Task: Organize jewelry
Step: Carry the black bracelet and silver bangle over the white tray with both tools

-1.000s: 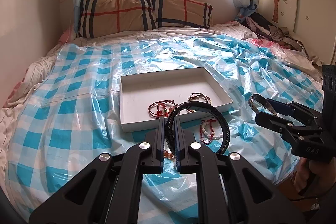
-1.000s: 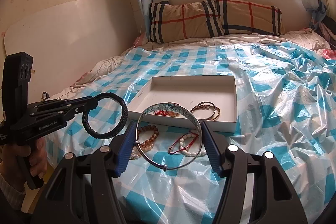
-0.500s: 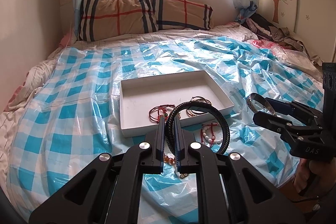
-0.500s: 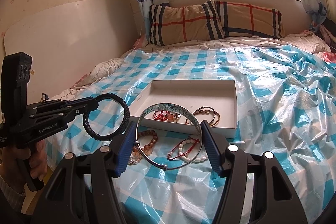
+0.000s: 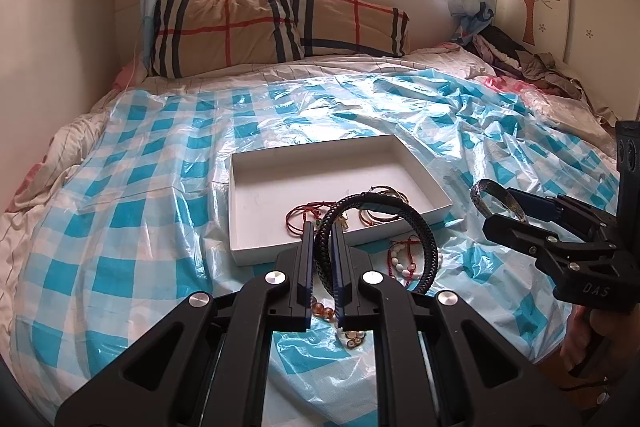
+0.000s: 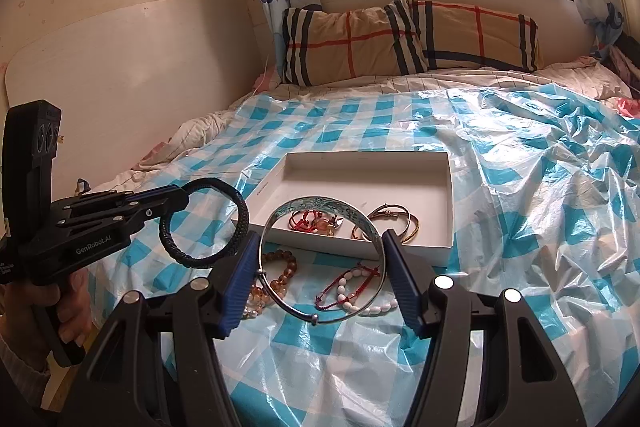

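My left gripper (image 5: 322, 227) is shut on a black braided bracelet (image 5: 425, 241) and holds it above the bed, short of the white box (image 5: 256, 187). It also shows in the right wrist view (image 6: 176, 197) with the bracelet (image 6: 240, 223). My right gripper (image 6: 322, 241) is shut on a silver bangle (image 6: 370, 231), held across its width. It shows at the right of the left wrist view (image 5: 496, 207). The box (image 6: 448, 187) holds red cord bracelets (image 6: 308, 221) and gold bangles (image 6: 394, 225).
An amber bead bracelet (image 6: 282, 273) and a red cord with white beads (image 6: 352, 289) lie on the blue checked plastic sheet (image 6: 540, 227) before the box. Plaid pillows (image 5: 276, 27) lie at the head. Clothes (image 5: 520, 61) are piled far right.
Both grippers have drawn back and risen a little from the box, each keeping its bracelet. The box and loose jewelry have not moved.
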### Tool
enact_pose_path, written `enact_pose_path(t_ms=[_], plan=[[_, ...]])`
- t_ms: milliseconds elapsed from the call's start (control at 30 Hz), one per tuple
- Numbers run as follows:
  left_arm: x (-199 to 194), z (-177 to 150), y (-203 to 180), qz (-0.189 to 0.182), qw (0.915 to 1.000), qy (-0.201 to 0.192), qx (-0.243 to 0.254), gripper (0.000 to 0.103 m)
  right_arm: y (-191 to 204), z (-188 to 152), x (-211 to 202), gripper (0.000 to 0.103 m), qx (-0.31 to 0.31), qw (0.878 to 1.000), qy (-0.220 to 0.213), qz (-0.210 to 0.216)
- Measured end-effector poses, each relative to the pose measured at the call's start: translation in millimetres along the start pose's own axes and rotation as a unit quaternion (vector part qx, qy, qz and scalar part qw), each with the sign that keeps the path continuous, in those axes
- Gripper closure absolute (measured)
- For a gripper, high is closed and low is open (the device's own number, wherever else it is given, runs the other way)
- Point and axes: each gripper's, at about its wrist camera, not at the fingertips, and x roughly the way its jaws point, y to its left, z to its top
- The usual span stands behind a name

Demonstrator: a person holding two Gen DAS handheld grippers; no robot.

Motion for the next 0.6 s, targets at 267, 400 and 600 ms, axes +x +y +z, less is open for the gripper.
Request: enact_pose_path(t_ms=[267, 400, 600], plan=[[20.4, 8.5, 5.3, 0.001, 1.0, 0.0, -0.006, 0.095, -4.6, 4.9, 18.8, 0.043, -0.001, 1.0, 0.003, 0.001], [30.9, 10.7, 6.7, 0.002, 1.0, -0.001, -0.008, 0.096, -8.7, 9.3, 28.5, 0.043, -0.002, 1.0, 0.002, 0.0], [50.6, 14.4, 8.3, 0.005, 1.0, 0.0, -0.008, 0.096, -18.1, 17.3, 50.3, 0.043, -0.004, 1.0, 0.006, -0.004]])
